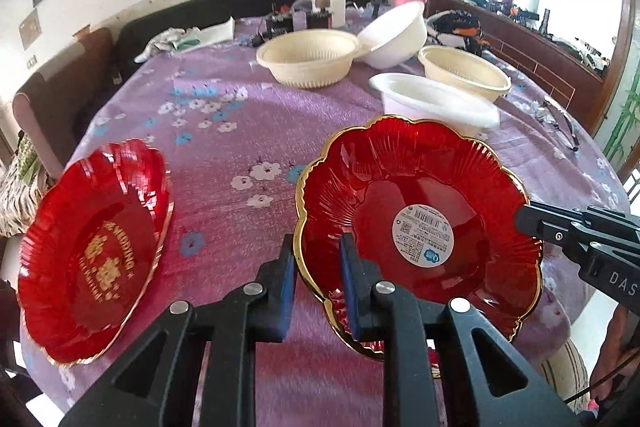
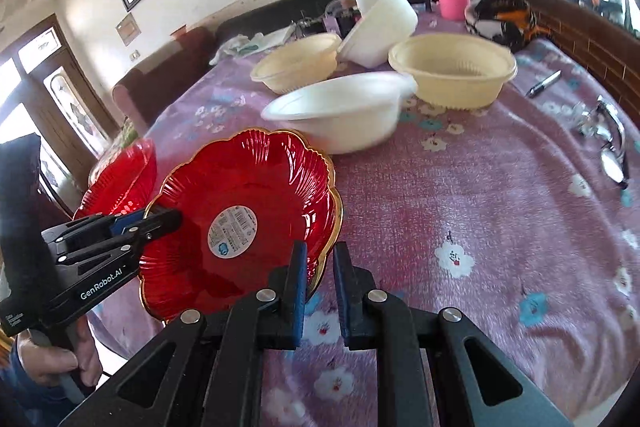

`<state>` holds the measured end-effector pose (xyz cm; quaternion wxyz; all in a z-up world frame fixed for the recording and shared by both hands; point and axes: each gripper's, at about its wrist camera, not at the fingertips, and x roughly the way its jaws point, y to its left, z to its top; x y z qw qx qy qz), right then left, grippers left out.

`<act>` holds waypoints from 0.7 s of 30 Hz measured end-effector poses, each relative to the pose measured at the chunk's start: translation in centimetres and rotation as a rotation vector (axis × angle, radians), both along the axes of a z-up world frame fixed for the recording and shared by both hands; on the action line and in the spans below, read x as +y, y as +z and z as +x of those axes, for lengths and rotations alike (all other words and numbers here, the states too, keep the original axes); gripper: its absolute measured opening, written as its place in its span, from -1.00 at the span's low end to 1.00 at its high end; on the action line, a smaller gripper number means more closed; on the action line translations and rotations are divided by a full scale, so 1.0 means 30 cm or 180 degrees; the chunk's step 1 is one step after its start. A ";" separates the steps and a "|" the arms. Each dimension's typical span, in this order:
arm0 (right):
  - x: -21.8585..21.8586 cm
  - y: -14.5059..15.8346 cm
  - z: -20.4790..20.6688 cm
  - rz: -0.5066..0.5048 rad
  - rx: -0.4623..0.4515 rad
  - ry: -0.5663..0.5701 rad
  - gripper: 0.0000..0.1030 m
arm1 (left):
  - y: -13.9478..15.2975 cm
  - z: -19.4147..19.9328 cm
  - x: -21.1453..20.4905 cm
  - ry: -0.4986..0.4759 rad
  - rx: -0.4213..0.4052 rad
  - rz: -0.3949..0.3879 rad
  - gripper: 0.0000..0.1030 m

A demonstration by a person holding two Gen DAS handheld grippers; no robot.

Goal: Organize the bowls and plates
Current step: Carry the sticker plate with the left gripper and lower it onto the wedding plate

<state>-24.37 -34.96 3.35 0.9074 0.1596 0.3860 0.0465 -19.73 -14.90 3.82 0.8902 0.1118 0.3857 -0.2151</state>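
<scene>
Left gripper (image 1: 316, 259) has its jaws part open, straddling the near rim of the gold-edged red plate (image 1: 420, 211); rim sits between the blue pads (image 1: 349, 283), a small gap shows, so I can't tell if it's clamped. Plate is tilted up, label sticker (image 1: 425, 234) facing the camera, mostly ahead and right of this gripper. Right gripper (image 2: 318, 267) also part open, astride the opposite rim of the same plate (image 2: 248, 223); grip unclear there too. Plate lies ahead-left of the right gripper. Second red plate (image 1: 92, 255) with gold lettering lies left of the left gripper, apart from it, on the purple floral tablecloth (image 1: 224, 155). Farther ahead of both: two white bowls (image 1: 436, 103) (image 1: 394, 31) and two cream bowls (image 1: 310, 57) (image 1: 464, 71), clustered close together.
</scene>
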 end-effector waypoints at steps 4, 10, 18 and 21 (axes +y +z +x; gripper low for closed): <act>0.023 0.020 -0.017 -0.0024 -0.0061 0.0056 -0.72 | 0.011 -0.015 0.032 0.0055 -0.0048 -0.0028 -0.61; 0.068 0.024 0.007 -0.0039 -0.0074 0.0105 -0.72 | 0.010 0.010 0.058 0.0116 -0.0035 -0.0064 -0.61; 0.103 0.076 0.010 -0.0147 -0.0133 0.0141 -0.72 | 0.041 -0.008 0.102 0.0151 -0.0093 -0.0160 -0.57; 0.125 0.103 0.018 -0.0174 -0.0165 0.0195 -0.72 | 0.063 -0.011 0.136 0.0201 -0.0128 -0.0209 -0.57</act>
